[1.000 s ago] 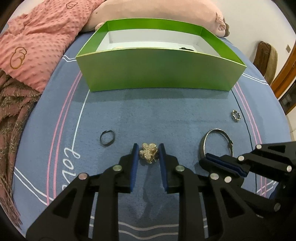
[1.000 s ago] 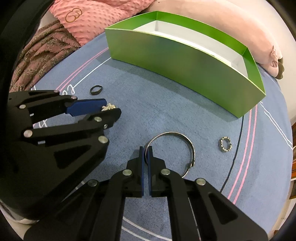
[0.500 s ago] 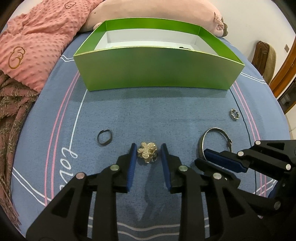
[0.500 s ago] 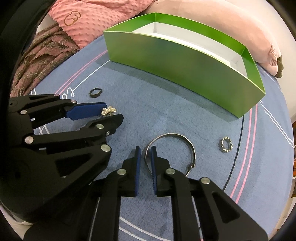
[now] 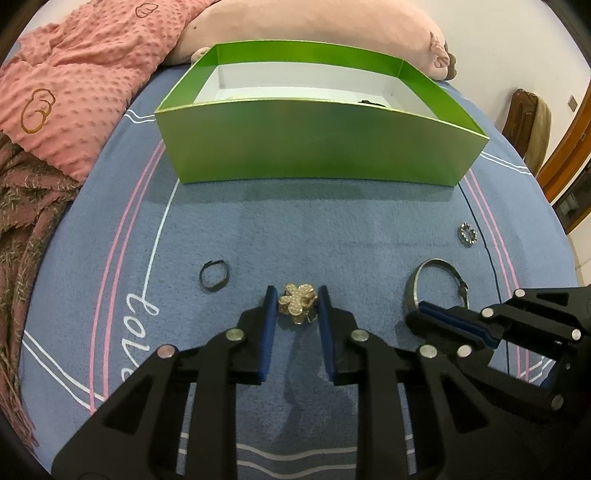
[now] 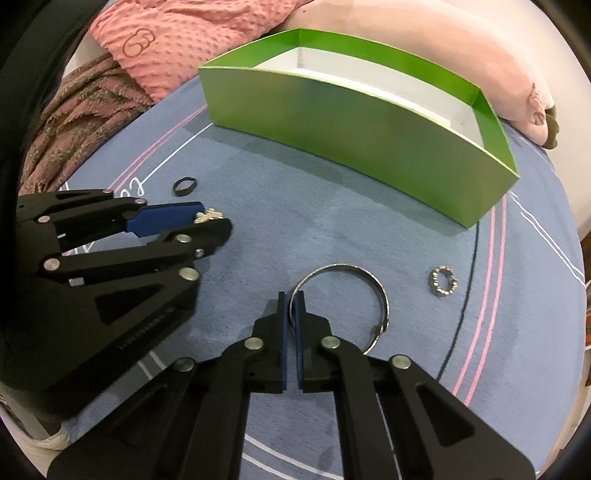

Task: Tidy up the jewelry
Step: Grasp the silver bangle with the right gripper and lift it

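A gold pearl flower brooch (image 5: pixel 297 302) lies on the blue mat between the pads of my left gripper (image 5: pixel 295 301), which touch its sides. A silver bangle (image 6: pixel 343 301) lies flat to the right; my right gripper (image 6: pixel 291 304) is shut on its near left rim. The bangle also shows in the left wrist view (image 5: pixel 436 284). A small black ring (image 5: pixel 214 279) lies left of the brooch. A small beaded ring (image 6: pixel 442 280) lies right of the bangle. The green box (image 5: pixel 317 147) stands open behind them, with a dark item inside at its far right.
The blue mat (image 5: pixel 332 229) with pink and white lines covers the bed. A pink dotted blanket (image 5: pixel 74 85) and a brown throw (image 5: pixel 26 192) lie at the left. A pink plush pillow (image 5: pixel 314 22) lies behind the box. A wooden chair (image 5: pixel 528 122) stands at the right.
My right gripper opened briefly around the bangle's rim, then closed on it again. My left gripper stayed around the brooch, its jaws narrowing slightly. Both moved a little nearer the box.
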The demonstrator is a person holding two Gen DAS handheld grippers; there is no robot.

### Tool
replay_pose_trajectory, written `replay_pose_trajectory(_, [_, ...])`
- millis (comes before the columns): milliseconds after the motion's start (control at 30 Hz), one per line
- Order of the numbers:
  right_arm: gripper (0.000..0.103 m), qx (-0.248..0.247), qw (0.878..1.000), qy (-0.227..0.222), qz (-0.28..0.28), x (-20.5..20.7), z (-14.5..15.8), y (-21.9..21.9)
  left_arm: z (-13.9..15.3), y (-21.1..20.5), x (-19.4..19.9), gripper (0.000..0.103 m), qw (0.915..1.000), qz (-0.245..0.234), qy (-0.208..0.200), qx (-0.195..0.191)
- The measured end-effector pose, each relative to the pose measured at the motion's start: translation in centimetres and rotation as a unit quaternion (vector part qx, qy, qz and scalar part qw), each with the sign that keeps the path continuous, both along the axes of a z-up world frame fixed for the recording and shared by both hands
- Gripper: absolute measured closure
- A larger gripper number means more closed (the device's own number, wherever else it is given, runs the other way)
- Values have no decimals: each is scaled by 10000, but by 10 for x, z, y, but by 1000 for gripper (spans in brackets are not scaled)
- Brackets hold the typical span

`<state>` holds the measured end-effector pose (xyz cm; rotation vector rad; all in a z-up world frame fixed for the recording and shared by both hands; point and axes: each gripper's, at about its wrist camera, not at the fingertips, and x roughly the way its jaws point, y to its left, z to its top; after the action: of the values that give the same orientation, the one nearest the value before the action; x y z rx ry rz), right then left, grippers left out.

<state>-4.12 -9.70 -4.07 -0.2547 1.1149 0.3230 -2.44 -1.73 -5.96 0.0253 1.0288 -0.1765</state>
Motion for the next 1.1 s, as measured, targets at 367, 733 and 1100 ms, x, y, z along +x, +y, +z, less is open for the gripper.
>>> replay_pose_trajectory(367, [100,132,9996,-58,-226,2,7,-16,1,1,-1,81,10000,15,-24,-20])
replay_pose_trajectory(733, [100,230,9989,-157,-370,2,19,-20,3,7,0,81,9997,18,40,-257])
replay_pose_trajectory(1100, [100,300,9979,-373,-437,-5,44,-33,24,27,-5,81,9984,-7,46,-568])
